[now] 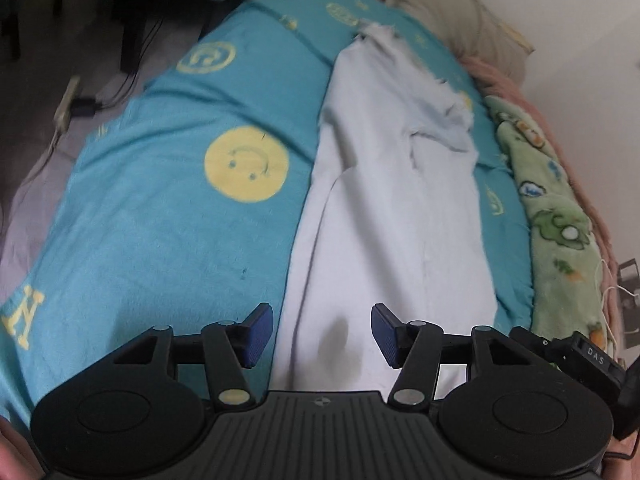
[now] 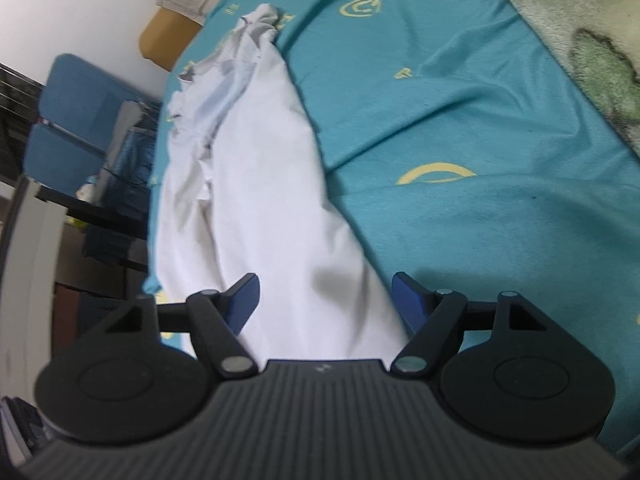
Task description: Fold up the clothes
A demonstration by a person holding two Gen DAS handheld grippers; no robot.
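Observation:
A white garment (image 1: 392, 208) lies lengthwise on a teal bedsheet (image 1: 168, 216) with yellow smiley prints, its far end bunched and ragged. My left gripper (image 1: 322, 334) hovers open just above the garment's near end, with a small dark shadow on the cloth between its blue pads. In the right wrist view the same white garment (image 2: 272, 200) stretches away along the bed's left edge. My right gripper (image 2: 325, 304) stands open over its near end, nothing pinched between the pads.
A green cartoon-print blanket (image 1: 556, 208) and a pink one line the bed's right side by the wall. A beige pillow (image 1: 456, 12) sits at the head. Beside the bed are blue chairs (image 2: 76, 120), and a power strip with cables (image 1: 76, 104) lies on the floor.

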